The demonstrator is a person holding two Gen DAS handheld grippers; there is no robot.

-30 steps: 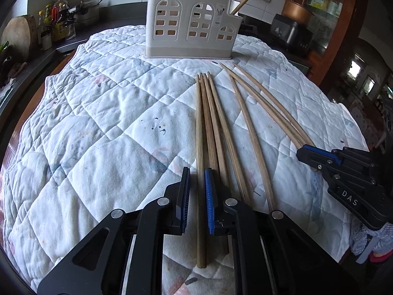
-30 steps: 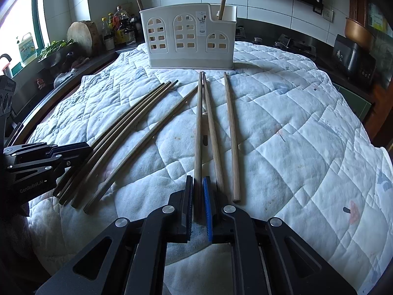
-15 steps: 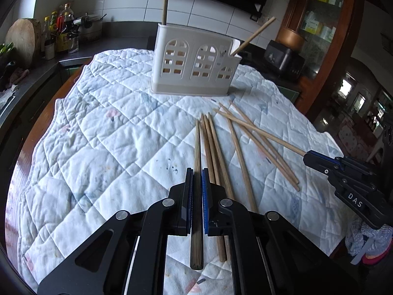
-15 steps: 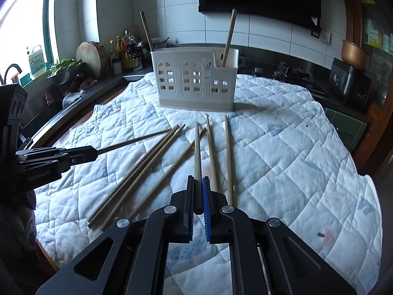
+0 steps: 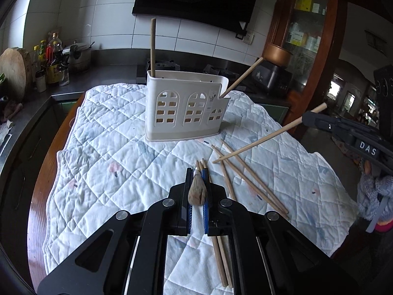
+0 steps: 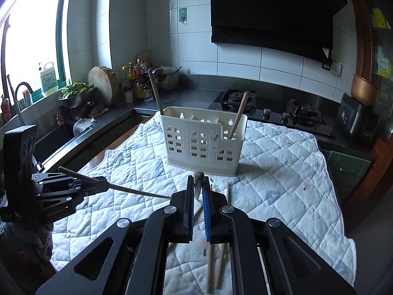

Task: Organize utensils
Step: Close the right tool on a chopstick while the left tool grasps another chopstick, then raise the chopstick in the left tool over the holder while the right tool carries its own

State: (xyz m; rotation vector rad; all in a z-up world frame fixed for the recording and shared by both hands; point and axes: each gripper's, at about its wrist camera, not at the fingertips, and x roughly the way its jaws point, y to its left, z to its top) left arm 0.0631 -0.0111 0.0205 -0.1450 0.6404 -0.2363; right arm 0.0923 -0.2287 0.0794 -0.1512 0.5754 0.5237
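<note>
A white utensil holder (image 5: pixel 185 105) (image 6: pixel 203 145) stands upright at the back of the quilted cloth, with two chopsticks in it. My left gripper (image 5: pixel 197 182) is shut on a wooden chopstick (image 5: pixel 197 193) and holds it raised, butt end toward the camera. My right gripper (image 6: pixel 198 189) is shut on another chopstick (image 6: pixel 198 180), also lifted; it shows from the side in the left wrist view (image 5: pixel 260 140), tip down near the cloth. Several loose chopsticks (image 5: pixel 248 182) lie on the cloth.
The white quilted cloth (image 5: pixel 103 172) covers a wooden table. A dark kitchen counter with bottles (image 5: pixel 49 61), a round chopping board (image 5: pixel 12 71) and a gas hob (image 6: pixel 272 108) runs behind. A sink (image 6: pixel 22 93) is at the left.
Both grippers have risen from the cloth, each with a chopstick gripped. The chopsticks have tilted up, tips pointing down and forward. The holder looks farther below.
</note>
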